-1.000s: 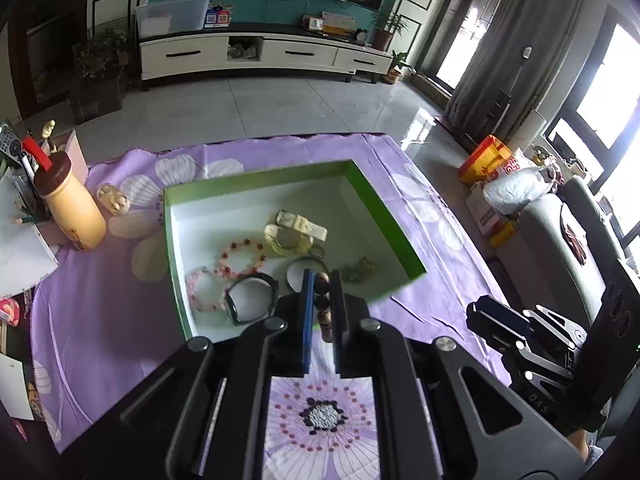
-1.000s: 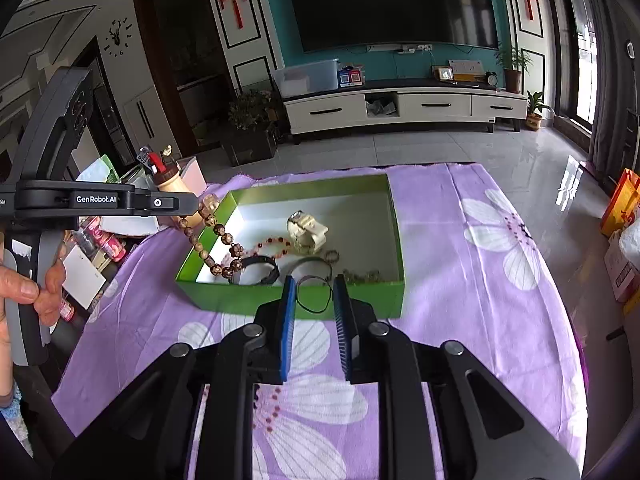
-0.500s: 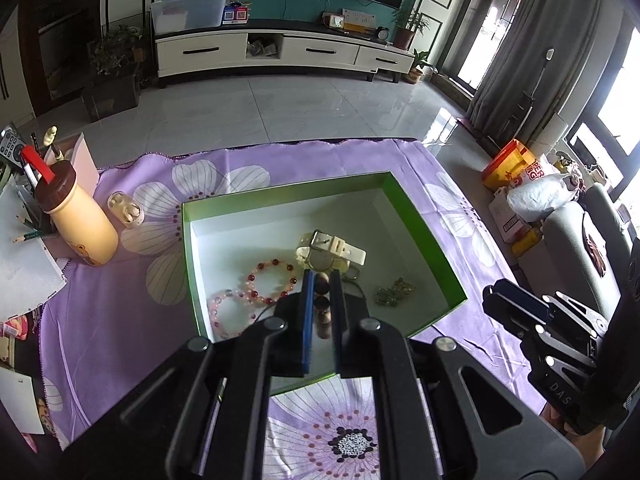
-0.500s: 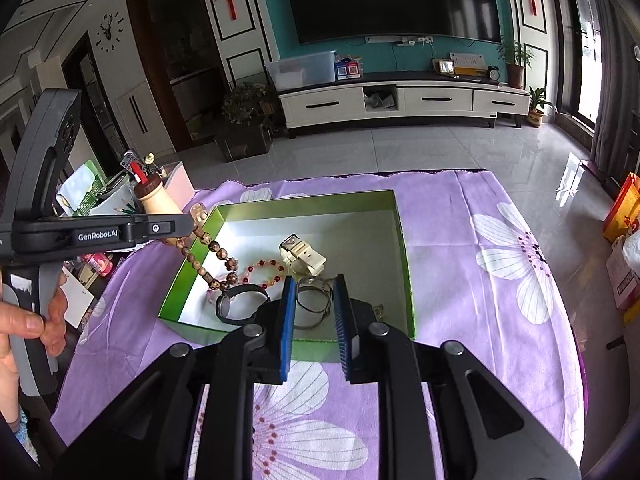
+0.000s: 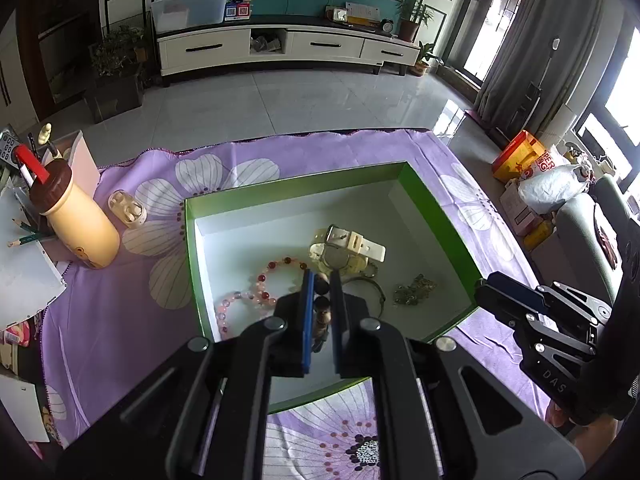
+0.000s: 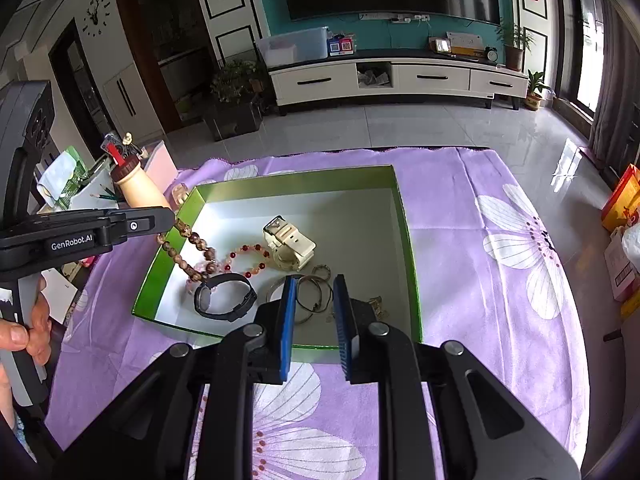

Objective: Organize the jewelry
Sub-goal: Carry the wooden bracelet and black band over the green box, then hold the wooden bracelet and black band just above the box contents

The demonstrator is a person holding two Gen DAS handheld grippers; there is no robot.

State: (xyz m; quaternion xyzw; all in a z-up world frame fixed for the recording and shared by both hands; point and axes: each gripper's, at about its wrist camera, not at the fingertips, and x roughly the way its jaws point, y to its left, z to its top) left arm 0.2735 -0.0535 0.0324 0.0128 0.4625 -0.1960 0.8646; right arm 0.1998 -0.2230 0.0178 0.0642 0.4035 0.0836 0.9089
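A green box (image 5: 440, 216) (image 6: 404, 216) with a white floor sits on the purple cloth. In it lie a cream watch (image 5: 348, 252) (image 6: 288, 244), a red bead bracelet (image 5: 280, 268) (image 6: 248, 258), a pink bead bracelet (image 5: 236, 304), a black band (image 6: 224, 298), thin metal bangles (image 6: 316, 296) and a small gold chain (image 5: 414, 288). My left gripper (image 5: 320, 284) (image 6: 172, 220) is shut on a brown wooden bead bracelet (image 6: 188, 252), which hangs over the box's left part. My right gripper (image 6: 314, 292) (image 5: 496, 288) is open and empty above the box's near edge.
A cream bottle with a brown cap (image 5: 76, 224) (image 6: 140, 188), an open earbud case (image 5: 126, 208) and papers with pencils (image 5: 24, 248) stand left of the box. The purple flowered cloth (image 6: 500, 248) covers the table. Bags (image 5: 548, 184) lie on the floor to the right.
Both grippers have moved forward over the box. The brown bead bracelet in the left gripper now hangs lower, inside the box's left side.
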